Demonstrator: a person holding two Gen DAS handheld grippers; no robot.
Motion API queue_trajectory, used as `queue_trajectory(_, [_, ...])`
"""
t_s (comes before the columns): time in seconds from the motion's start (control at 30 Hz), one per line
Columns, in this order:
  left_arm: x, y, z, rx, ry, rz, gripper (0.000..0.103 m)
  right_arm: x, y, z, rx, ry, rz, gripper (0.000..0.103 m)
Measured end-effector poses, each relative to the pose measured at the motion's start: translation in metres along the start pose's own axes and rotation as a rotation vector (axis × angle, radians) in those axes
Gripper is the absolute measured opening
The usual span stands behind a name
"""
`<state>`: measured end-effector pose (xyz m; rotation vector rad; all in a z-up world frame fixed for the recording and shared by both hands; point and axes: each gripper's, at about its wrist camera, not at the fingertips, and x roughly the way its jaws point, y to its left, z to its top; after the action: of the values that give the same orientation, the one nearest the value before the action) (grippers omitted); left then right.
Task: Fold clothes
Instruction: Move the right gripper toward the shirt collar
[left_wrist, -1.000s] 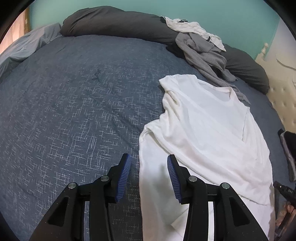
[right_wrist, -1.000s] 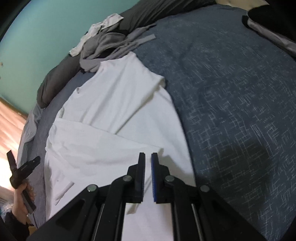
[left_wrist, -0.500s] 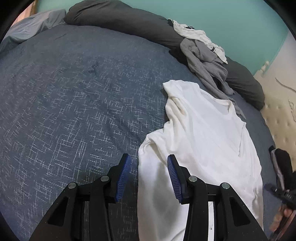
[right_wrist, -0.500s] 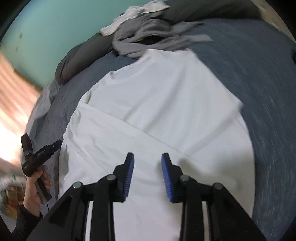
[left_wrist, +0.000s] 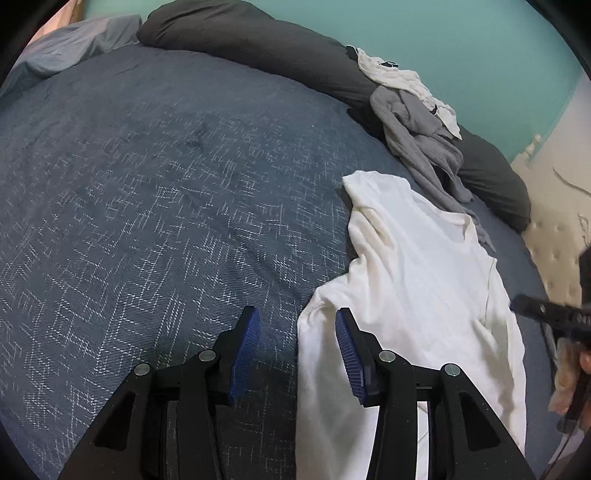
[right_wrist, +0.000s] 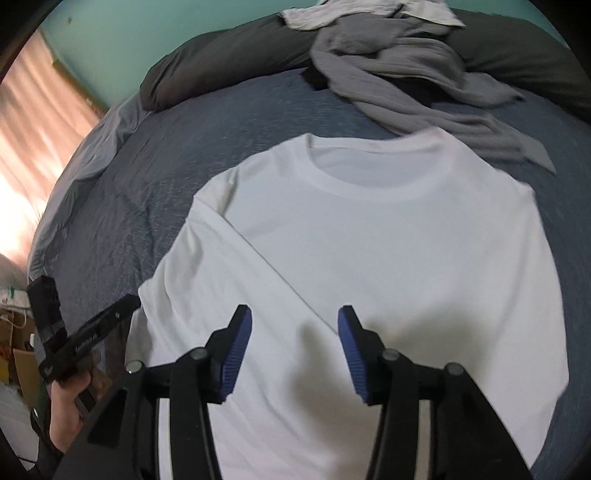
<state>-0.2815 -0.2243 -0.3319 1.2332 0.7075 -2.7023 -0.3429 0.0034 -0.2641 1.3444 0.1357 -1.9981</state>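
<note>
White shirt (right_wrist: 369, 236) flat on the bed (left_wrist: 147, 184), collar toward the grey heap (right_wrist: 406, 74) — long axis runs away from me. Right tongs (right_wrist: 294, 345) over its lower half, opening, empty. Left tongs (left_wrist: 297, 352) opening, empty, straddling its left edge — nearer the unfolded sleeve.

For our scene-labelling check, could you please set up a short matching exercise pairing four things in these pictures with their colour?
Things:
1. T-shirt spread on the bed
2. Bedspread
3. Crumpled garment beyond the T-shirt's collar
4. Pads of the right gripper

Colours:
A. Blue
B. Grey
C. White
D. Dark blue with pale flecks

Pairs: 1-C, 2-D, 3-B, 4-A

The jaws of the right gripper are opening, with nothing pinched between them.
</note>
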Motion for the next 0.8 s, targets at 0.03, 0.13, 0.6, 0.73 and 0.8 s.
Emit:
queue_trajectory(0.03, [0.000, -0.001, 0.000, 0.006, -0.002, 0.002, 0.049, 0.005, 0.006, 0.006, -0.011, 0.003, 0.001, 0.050])
queue_trajectory(0.13, [0.000, -0.001, 0.002, 0.020, -0.007, 0.006, 0.050, 0.020, 0.023, 0.024, -0.046, 0.013, 0.006, 0.050])
queue_trajectory(0.6, [0.007, 0.006, 0.000, -0.001, 0.008, -0.031, 0.050, 0.088, 0.111, 0.086, -0.248, 0.031, -0.007, 0.049])
queue_trajectory(0.73, [0.007, 0.006, -0.002, 0.000, 0.012, -0.031, 0.050, 0.104, 0.133, 0.101, -0.309, 0.027, -0.034, 0.049])
queue_trajectory(0.8, [0.007, 0.007, -0.002, -0.001, 0.014, -0.030, 0.050, 0.112, 0.140, 0.106, -0.334, 0.039, -0.054, 0.049])
